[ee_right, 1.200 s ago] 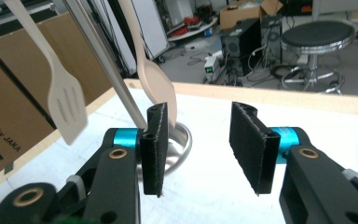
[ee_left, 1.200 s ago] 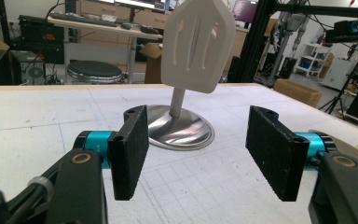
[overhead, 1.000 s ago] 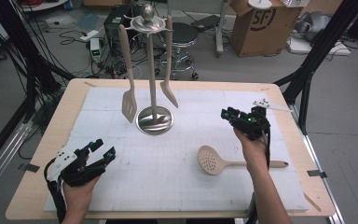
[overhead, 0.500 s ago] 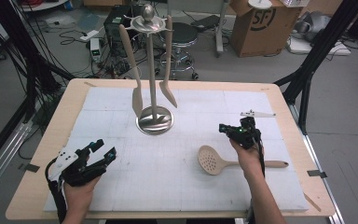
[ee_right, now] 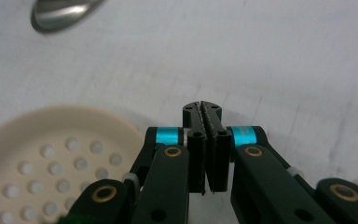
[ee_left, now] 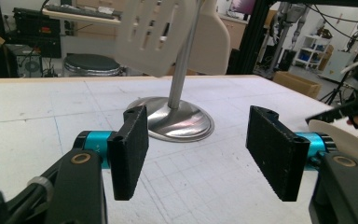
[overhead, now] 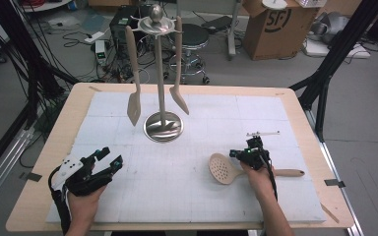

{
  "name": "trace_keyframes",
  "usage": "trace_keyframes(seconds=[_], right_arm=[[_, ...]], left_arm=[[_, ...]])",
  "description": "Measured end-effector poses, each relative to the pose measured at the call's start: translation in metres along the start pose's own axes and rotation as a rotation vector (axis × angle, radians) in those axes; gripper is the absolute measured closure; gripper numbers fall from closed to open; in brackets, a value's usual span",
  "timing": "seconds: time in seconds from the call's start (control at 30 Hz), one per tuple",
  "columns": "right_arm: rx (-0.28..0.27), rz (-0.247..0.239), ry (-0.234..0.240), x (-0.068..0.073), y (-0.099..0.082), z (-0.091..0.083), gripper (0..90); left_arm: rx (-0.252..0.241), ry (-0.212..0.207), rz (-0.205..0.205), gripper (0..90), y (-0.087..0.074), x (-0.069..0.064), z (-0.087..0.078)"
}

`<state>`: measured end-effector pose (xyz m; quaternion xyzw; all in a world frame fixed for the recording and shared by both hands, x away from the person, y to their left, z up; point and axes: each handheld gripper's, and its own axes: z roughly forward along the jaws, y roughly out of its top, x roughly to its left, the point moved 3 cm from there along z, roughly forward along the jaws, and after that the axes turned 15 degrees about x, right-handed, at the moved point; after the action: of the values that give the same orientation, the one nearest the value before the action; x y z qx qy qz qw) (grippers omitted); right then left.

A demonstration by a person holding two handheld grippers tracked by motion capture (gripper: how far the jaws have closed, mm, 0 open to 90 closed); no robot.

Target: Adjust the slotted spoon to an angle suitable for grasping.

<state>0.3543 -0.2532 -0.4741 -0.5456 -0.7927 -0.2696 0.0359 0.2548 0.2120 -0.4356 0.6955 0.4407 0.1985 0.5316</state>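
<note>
The skimmer (overhead: 225, 169) lies flat on the desk (overhead: 295, 105) toward the right edge, handle pointing right. The right gripper (overhead: 243, 153) sits low over the handle beside the bowl, its fingers (ee_right: 196, 140) pressed together with nothing between them. Near the front left corner, the left gripper (overhead: 109, 158) has its fingers (ee_left: 129, 149) wide apart and empty. The stand (overhead: 163, 125) holds two spatulas near the far edge.

One marking can be read: the black letters "SF" inside a ring, printed on the side of a brown cardboard box (overhead: 275, 27) that stands on the floor beyond the far right corner of the worktop (overhead: 295, 105), in the high view. Nothing on the worktop bears any writing that can be read.
</note>
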Motion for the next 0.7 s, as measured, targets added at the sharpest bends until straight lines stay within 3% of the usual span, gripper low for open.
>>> trace_keyframes(seconds=[0.1, 0.27, 0.4, 0.7], right_arm=[[0.008, 0.013, 0.012, 0.002, -0.006, 0.001, 89.3], [0.019, -0.004, 0.018, 0.007, -0.013, 0.0, 89.4], [0.035, -0.01, 0.049, 0.008, -0.017, -0.001, 89.4], [0.058, -0.078, 0.08, 0.022, -0.03, -0.001, 89.3]], left_arm=[[0.004, 0.001, 0.005, 39.5, 0.0, -0.001, 0.001], [0.004, 0.002, 0.002, 39.5, 0.0, 0.0, 0.0], [0.005, 0.002, 0.005, 39.5, 0.0, -0.001, 0.001], [0.007, 0.003, 0.01, 39.5, 0.0, -0.002, 0.001]])
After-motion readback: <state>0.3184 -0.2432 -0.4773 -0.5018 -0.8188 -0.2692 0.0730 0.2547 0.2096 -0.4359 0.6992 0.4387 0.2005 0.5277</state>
